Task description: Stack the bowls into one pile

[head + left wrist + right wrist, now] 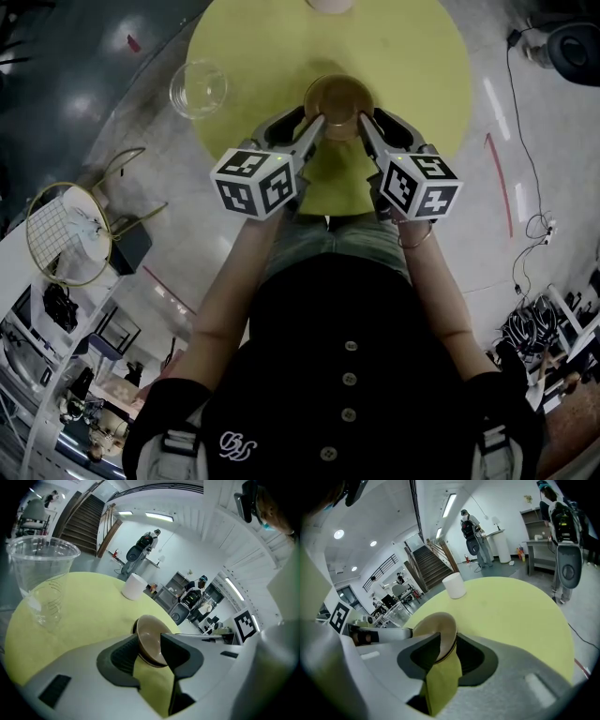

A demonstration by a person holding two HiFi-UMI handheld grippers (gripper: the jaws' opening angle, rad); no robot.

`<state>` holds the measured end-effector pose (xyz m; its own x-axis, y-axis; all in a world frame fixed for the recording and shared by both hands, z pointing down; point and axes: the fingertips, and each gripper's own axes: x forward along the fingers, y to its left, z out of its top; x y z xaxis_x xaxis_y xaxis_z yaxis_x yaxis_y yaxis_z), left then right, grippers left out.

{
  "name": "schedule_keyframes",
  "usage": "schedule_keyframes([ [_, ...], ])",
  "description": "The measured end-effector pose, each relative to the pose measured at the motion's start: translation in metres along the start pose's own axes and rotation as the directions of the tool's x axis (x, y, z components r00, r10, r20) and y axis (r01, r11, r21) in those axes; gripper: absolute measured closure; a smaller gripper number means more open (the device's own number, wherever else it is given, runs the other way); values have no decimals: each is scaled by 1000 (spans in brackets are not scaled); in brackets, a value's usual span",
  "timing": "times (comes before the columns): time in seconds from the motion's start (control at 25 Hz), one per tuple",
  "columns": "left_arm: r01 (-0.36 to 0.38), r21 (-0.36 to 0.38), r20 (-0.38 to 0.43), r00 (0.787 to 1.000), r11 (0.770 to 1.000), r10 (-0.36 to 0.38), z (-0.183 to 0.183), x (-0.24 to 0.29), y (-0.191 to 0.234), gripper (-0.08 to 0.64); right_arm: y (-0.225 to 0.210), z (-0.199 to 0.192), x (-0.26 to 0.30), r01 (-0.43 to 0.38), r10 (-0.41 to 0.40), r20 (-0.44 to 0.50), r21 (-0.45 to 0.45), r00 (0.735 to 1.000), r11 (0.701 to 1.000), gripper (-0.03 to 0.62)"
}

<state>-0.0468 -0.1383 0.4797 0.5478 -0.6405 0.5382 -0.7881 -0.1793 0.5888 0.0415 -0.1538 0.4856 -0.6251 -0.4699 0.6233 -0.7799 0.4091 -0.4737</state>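
A brown bowl [338, 101] stands on the round yellow-green table [412, 56], near its front edge. A darker rim shows under it in the left gripper view, so it may be nested in a second bowl [149, 641]. My left gripper [305, 117] straddles the bowl's left rim, jaws wide, with the wall between the pads [149, 651]. My right gripper [380, 117] straddles the right rim of the bowl [436, 630] the same way, and a gap shows beside one pad [443, 651]. I see neither gripper clamping the bowl.
A clear plastic cup [198, 89] [42, 573] stands at the table's left edge. A white paper cup [330, 5] [134, 586] [454, 585] stands at the far side. Floor, cables and shelving surround the table; people stand in the background.
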Motion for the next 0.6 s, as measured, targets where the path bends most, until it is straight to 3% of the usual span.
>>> schedule_keyframes([
  [0.6,-13,19,41,999,1000,12,10,-20,9,423,15,2,-6,8,-8,47,1,999,1000,492],
])
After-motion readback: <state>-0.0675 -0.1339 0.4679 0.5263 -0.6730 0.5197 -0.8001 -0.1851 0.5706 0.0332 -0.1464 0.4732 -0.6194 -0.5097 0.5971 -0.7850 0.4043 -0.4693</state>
